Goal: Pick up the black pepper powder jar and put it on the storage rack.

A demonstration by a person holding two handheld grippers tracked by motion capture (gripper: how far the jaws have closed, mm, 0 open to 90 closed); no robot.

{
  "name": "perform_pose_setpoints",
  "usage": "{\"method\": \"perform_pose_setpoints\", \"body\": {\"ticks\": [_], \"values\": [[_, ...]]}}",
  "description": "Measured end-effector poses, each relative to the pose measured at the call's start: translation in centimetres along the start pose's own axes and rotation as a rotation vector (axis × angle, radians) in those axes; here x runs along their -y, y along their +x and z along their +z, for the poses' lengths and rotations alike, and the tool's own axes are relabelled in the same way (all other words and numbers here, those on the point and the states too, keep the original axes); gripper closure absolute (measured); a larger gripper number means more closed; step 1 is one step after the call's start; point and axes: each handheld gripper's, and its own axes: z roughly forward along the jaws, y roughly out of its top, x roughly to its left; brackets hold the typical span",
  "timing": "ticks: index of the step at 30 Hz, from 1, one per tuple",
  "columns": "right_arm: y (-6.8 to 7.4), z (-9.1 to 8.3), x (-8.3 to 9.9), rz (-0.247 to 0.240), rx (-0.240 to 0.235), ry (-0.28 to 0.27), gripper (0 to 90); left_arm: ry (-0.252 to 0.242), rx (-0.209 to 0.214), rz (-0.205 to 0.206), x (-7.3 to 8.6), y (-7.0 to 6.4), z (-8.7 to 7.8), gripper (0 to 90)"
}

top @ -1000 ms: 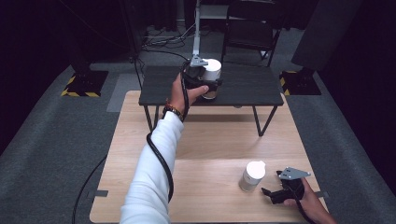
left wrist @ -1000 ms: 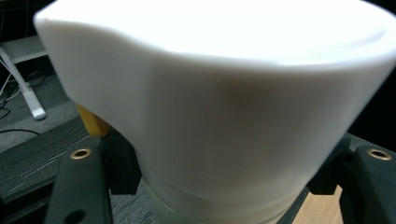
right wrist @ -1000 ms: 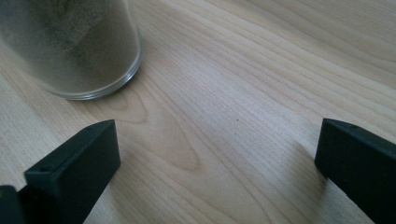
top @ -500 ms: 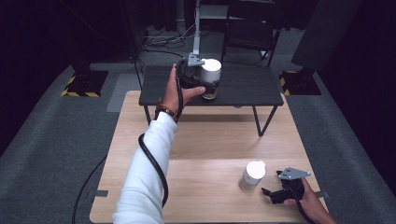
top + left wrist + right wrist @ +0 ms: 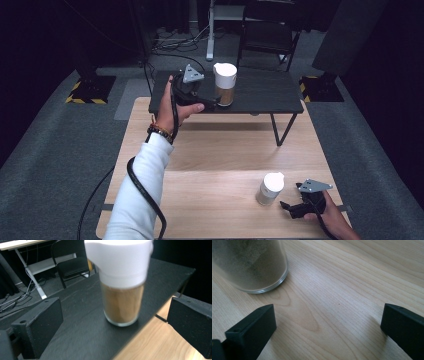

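While our left black gripper [image 5: 212, 102] hovers at the upper centre of the high view, its jaws stand wide apart, clamping nothing. Just ahead of them stands a clear glass jar of brown powder with a white cap [image 5: 225, 84], upright on the near edge of the small black table [image 5: 270, 92]; the left gripper view shows this jar [image 5: 121, 290] centred between the jaws, untouched. At lower right, our right black gripper [image 5: 290, 207] rests spread open on the pale wooden table [image 5: 210, 160], just beside a second white-capped glass jar of greyish powder [image 5: 270, 188], whose base [image 5: 249, 265] sits at upper left of the right gripper view.
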Motion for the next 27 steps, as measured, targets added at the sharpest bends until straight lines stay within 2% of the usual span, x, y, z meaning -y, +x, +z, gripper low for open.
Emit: {"method": "perform_pose_setpoints", "body": {"ticks": [6,11,21,27], "values": [[0.0,0.0,0.0,0.000,0.000,0.001,0.0,-0.010,-0.015,0.024,1.7,-0.7,-2.3,0.4],[0.0,0.0,0.0,-0.001,0.000,0.001,0.0,-0.005,-0.027,0.028,3.3,-1.1,-3.3,0.3],[0.0,0.0,0.0,0.000,0.001,0.001,0.0,0.016,-0.040,0.034,6.9,-1.8,-4.3,0.4],[0.0,0.0,0.0,0.000,0.001,0.001,0.0,0.032,-0.041,0.011,9.3,-1.9,-4.6,0.4]]}}
